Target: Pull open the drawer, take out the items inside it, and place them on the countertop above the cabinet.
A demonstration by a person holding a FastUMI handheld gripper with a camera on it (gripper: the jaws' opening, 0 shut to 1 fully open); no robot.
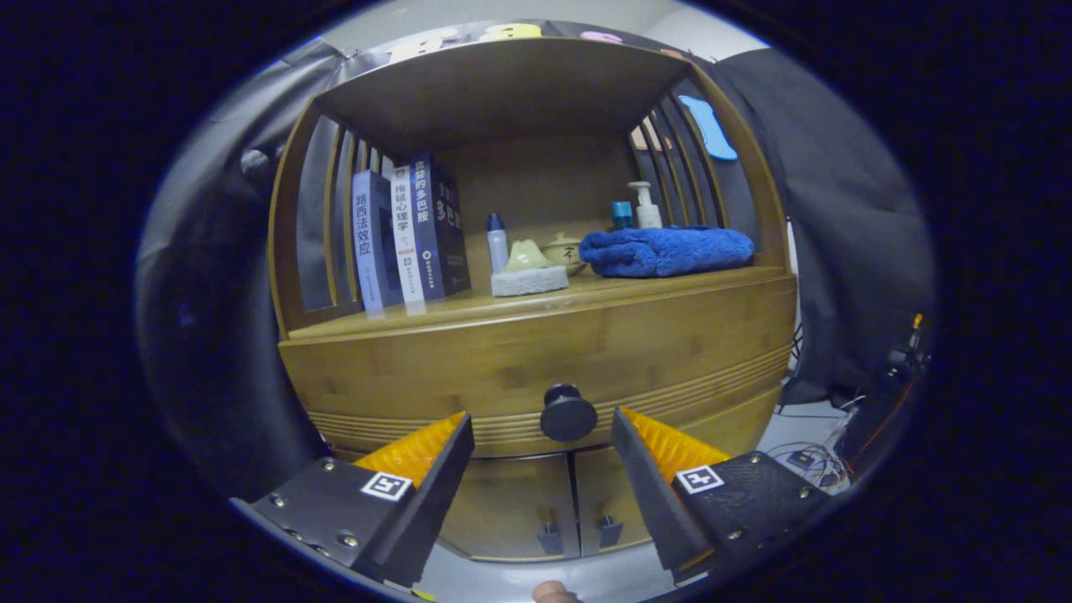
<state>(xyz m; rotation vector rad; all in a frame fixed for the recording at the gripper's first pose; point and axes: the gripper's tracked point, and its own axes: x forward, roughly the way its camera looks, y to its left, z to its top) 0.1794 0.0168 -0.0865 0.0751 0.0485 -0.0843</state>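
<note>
We hold the gripper point(540, 427) with its fingers spread wide apart, touching nothing. Low in the middle of the frame, the round dark knob point(568, 412) sits between the fingertips, on the closed drawer point(536, 360) of the wooden cabinet point(737, 218). On the countertop point(435, 311) above we see books point(410, 234) at left, a sponge point(528, 270) in the middle, and a blue towel point(666, 251) at right.

— Counted on the bamboo cabinet's countertop point(536, 303)?
— Three upright books point(408, 237), one folded blue towel point(667, 250), one white sponge point(528, 280), three small bottles point(497, 242).
— Below the countertop?
— One round black drawer knob point(568, 412), two lower doors point(511, 507). Two gripper fingers point(419, 456), spread apart.
</note>
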